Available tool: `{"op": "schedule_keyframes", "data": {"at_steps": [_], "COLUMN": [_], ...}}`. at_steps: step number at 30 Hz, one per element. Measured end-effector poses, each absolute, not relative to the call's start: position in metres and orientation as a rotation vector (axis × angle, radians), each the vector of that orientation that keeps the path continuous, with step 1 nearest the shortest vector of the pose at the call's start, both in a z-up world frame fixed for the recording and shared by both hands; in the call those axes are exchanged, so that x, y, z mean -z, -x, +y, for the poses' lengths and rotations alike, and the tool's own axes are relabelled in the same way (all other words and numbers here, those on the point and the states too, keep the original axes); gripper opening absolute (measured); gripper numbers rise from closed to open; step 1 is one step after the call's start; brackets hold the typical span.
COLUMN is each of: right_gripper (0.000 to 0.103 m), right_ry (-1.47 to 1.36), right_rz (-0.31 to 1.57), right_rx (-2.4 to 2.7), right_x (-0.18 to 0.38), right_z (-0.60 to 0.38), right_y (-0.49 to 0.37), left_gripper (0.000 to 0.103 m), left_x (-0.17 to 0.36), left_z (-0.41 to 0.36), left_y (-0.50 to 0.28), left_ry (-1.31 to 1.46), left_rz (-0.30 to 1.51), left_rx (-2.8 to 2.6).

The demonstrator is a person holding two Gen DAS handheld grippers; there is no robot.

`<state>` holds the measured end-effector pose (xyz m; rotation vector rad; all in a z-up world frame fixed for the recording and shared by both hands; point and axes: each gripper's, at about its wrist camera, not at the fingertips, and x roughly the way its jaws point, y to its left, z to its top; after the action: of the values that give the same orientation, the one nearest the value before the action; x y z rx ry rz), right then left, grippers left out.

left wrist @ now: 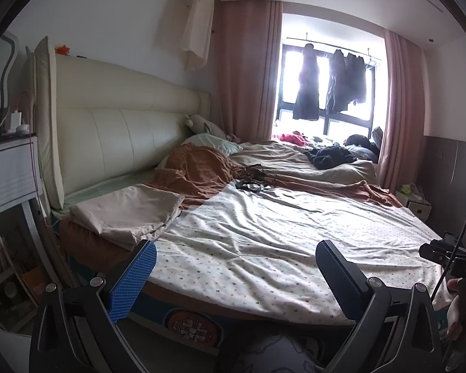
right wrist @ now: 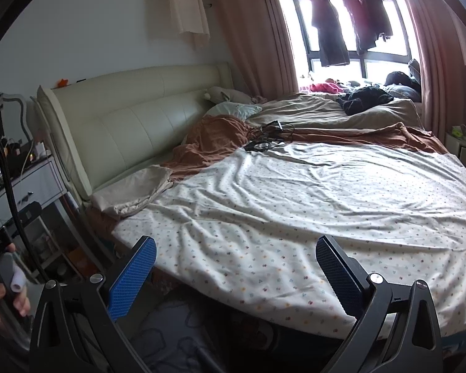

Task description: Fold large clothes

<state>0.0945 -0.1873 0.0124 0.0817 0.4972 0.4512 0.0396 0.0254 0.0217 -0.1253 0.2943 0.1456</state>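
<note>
Both tools hang at the bed's near edge with nothing between their fingers: the left tool (left wrist: 236, 259) gapes wide, and the right tool (right wrist: 236, 255) gapes just as wide. Left of the left tool and beyond it, a folded beige cloth (left wrist: 130, 214) lies on a rust blanket (left wrist: 198, 168) near the headboard (left wrist: 118, 133). Straight ahead of both tools, the dotted white sheet (right wrist: 295, 205) lies spread and wrinkled across the bed (left wrist: 189, 320). Farther right, a dark garment (right wrist: 362, 98) sits by the window.
</note>
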Motion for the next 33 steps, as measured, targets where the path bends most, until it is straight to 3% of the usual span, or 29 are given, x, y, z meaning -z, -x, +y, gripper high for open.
{"op": "schedule_keyframes", "data": {"at_steps": [33], "right_gripper": [0.103], "right_ry": [-0.063], "right_rz": [0.509], "right_rx": [-0.414], "right_x": [-0.0129], "right_z": [-0.1852], "right_y": [-0.0931], "left_gripper": [0.103], "left_x": [-0.0306], "left_z": [0.0179], "left_y": [-0.0308], "left_ry": [0.098], "left_rz": [0.281], "left_rx": [-0.135]}}
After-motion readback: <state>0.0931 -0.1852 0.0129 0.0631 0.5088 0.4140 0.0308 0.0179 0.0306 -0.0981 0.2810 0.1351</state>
